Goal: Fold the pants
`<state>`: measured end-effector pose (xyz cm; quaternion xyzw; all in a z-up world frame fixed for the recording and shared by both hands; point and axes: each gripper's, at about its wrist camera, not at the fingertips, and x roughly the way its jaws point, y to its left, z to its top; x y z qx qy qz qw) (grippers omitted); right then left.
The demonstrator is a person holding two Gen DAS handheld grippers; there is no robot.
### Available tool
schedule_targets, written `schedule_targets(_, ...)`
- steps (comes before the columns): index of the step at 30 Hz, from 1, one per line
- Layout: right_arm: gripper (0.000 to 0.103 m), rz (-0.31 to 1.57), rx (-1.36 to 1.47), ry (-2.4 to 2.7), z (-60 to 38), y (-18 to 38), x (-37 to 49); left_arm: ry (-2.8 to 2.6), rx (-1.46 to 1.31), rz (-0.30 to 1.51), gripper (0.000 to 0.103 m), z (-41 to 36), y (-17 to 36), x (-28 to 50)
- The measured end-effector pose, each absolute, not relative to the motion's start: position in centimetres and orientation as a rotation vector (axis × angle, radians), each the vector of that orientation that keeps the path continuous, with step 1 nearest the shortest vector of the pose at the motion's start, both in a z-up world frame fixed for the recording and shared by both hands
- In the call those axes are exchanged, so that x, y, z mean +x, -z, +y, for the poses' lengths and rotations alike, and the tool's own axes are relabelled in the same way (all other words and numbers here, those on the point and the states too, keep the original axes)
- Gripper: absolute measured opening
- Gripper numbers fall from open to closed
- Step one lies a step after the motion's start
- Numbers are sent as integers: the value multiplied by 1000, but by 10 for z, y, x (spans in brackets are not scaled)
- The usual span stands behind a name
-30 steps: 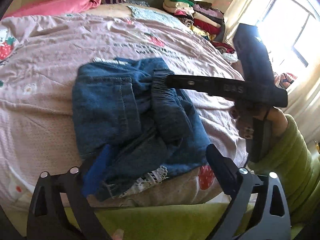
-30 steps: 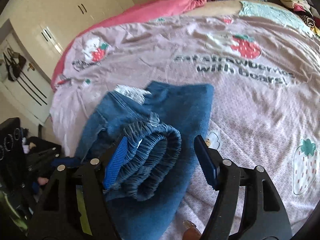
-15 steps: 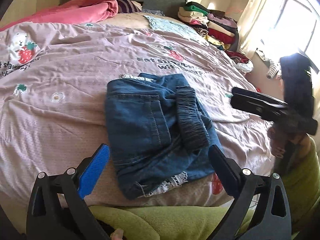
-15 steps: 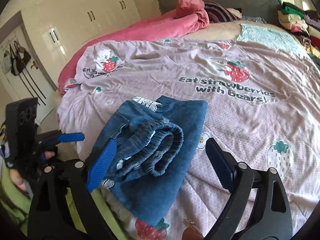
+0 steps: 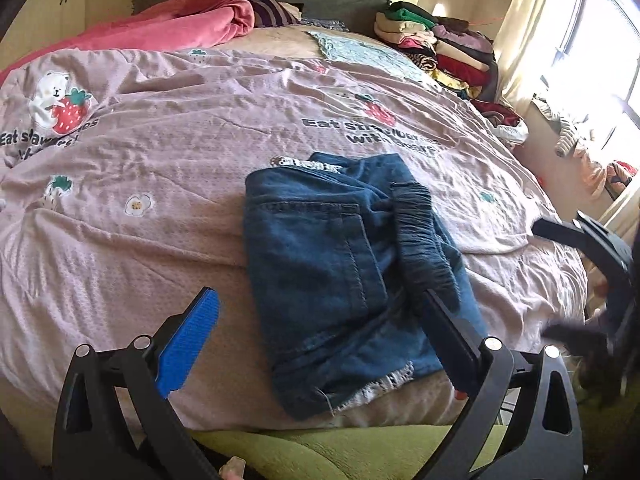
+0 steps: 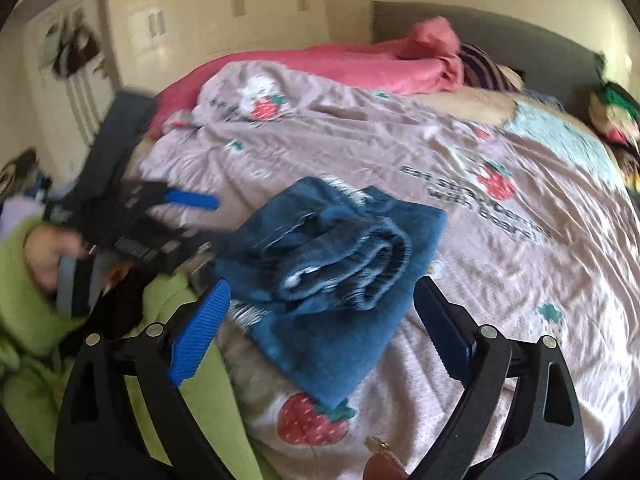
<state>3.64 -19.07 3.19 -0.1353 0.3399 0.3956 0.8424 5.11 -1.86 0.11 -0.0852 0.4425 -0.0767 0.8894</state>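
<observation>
**Ana:** Since the pants lie as a compact denim bundle near the front edge of the bed, I judge the folding itself to be done, or all but done. Agree?

**Ben:** Mostly. From the left wrist view the back pocket faces up, the elastic waistband is doubled over along the bundle's right side, and a frayed hem peeks out at the near edge. The right wrist view shows the waistband roll sitting rather loose on top.

**Ana:** So the step in hand is letting go and clearing off?

**Ben:** That is my reading. The left tool has its jaws spread wide, with nothing between them; the bundle lies beyond the fingertips, untouched. The right tool is also wide apart and empty, hanging above the near corner of the denim without pressing it.

**Ana:** Is either one resting on the bedspread?

**Ben:** Neither, as far as I can tell. The right wrist picture is blurred, though, so fine contact is hard to judge.

**Ana:** What does the next move call for?

**Ben:** If the bundle counts as finished, nothing but keeping both tools clear. If tidying is wanted, one tool should press the loose waistband roll flat, or tuck the frayed hem under, while the other steadies the far side so the layers do not slide.
</observation>
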Motion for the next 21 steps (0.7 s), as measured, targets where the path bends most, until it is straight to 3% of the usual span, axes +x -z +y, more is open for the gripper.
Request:
schedule_targets(12, 87, 717, -353, -966, -156, -19, 16, 141, -198, 941, 99, -2, 5, 80)
schedule_targets(19, 76, 711, -394, -1023, -136, -15, 12, 127, -227, 984, 97, 13, 18, 112)
schedule_targets(20, 75, 712, -404, -1032, -132, -13, 13, 140, -236, 982, 96, 13, 19, 115)
schedule_targets(21, 75, 714, -410, -1040, -129, -12, 13, 157, -248, 980, 81, 13, 20, 118)
